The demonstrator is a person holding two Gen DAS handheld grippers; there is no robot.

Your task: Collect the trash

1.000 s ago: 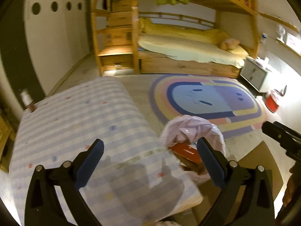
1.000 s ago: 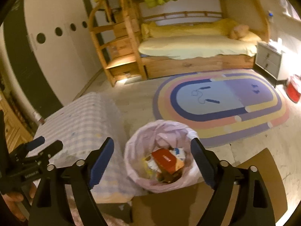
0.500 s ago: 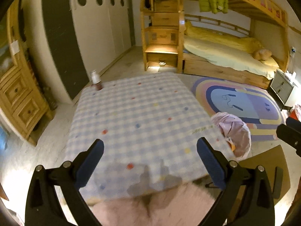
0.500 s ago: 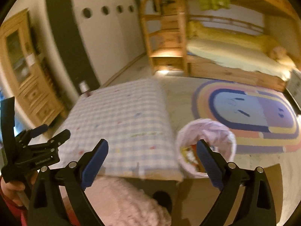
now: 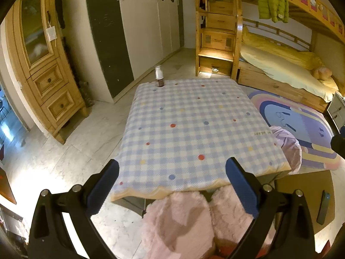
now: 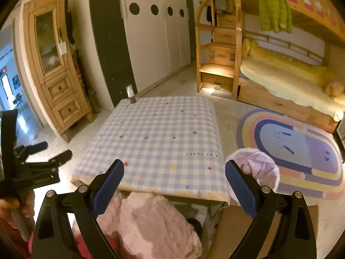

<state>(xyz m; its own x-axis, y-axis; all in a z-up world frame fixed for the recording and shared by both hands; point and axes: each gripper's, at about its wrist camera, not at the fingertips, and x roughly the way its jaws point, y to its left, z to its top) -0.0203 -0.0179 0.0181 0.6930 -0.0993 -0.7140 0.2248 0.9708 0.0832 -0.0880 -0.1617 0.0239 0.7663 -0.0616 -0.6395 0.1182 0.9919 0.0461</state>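
Checked cloth covers the worktop (image 5: 189, 129), where a small bottle (image 5: 159, 76) stands at the far left corner. Beside its right edge sits the pink-lined trash bin (image 6: 256, 168). Both the left tongs (image 5: 172, 185) and right tongs (image 6: 174, 185) gape wide, holding nothing.

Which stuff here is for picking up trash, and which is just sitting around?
For the job:
- small bottle on the checked tablecloth
- pink trash bag beside the table
- left hand-held gripper, open
- right hand-held gripper, open

Just there:
- green jacket
- rainbow rug
- bunk bed
- wooden cabinet
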